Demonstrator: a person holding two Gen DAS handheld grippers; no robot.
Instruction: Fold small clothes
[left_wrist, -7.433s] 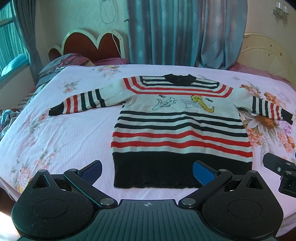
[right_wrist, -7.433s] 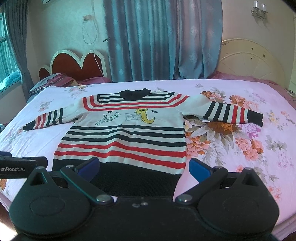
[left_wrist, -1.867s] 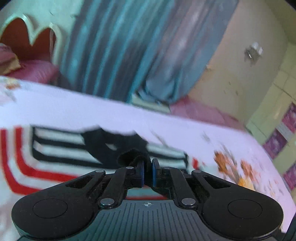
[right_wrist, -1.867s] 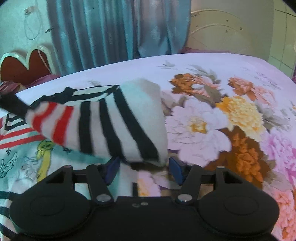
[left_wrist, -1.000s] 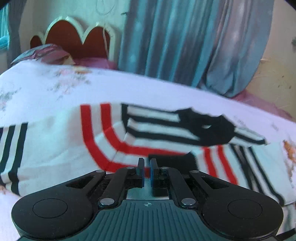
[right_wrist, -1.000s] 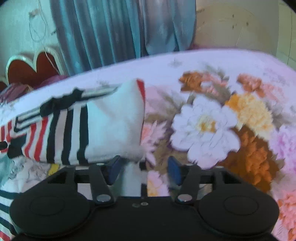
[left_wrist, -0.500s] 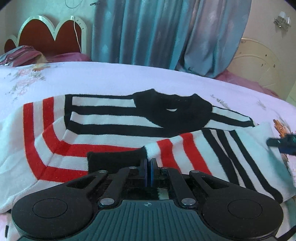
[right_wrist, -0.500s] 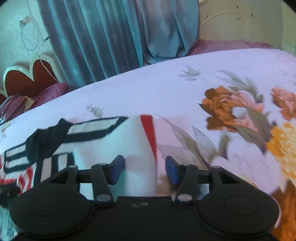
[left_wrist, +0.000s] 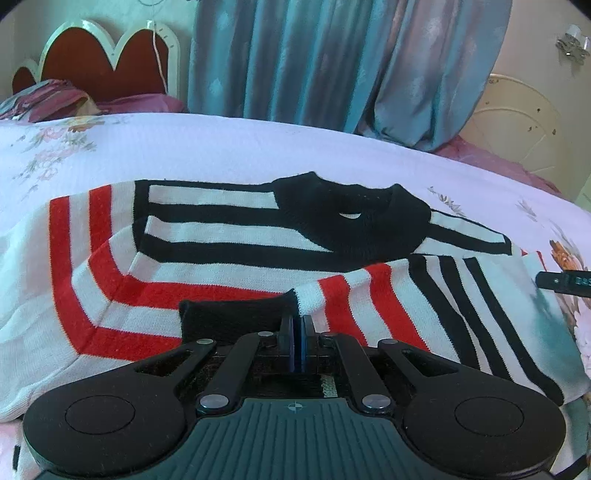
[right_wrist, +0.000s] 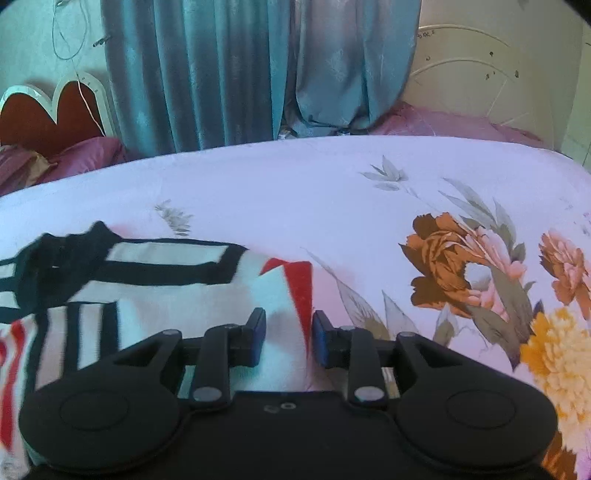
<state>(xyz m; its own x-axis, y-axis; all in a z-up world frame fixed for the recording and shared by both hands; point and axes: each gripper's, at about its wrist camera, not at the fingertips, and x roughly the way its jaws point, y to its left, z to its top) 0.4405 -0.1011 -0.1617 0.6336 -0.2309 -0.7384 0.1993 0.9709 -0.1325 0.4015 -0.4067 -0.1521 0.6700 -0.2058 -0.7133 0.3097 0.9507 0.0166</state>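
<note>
Since the spread-out start, the sweater's right sleeve has come off the floral bed and now lies folded across the chest, striped band running just under the black collar. My left tool is pinched tight on the sleeve's black cuff, holding it down near the middle of the chest so the fold stays flat and square, as I read it. My right tool sits at the shoulder crease on the sweater's right edge; its jaws have just been closing, and the white knit with its red stripe lies between them, though a clear gap shows and the blue pads do not look pressed into the fabric yet. I take it I'm pinning or about to pinch that crease so the fold line holds when I let the cuff go.

From the left wrist view the right tool shows only as a dark sliver at the picture's edge. The sweater's lower body and hem sit behind the tool housings, out of sight in both views, and the other sleeve runs off the left side, so I cannot tell how it lies. The right wrist view is smeared along the left stripes, which makes the fold's edge hard to trace there.
</note>
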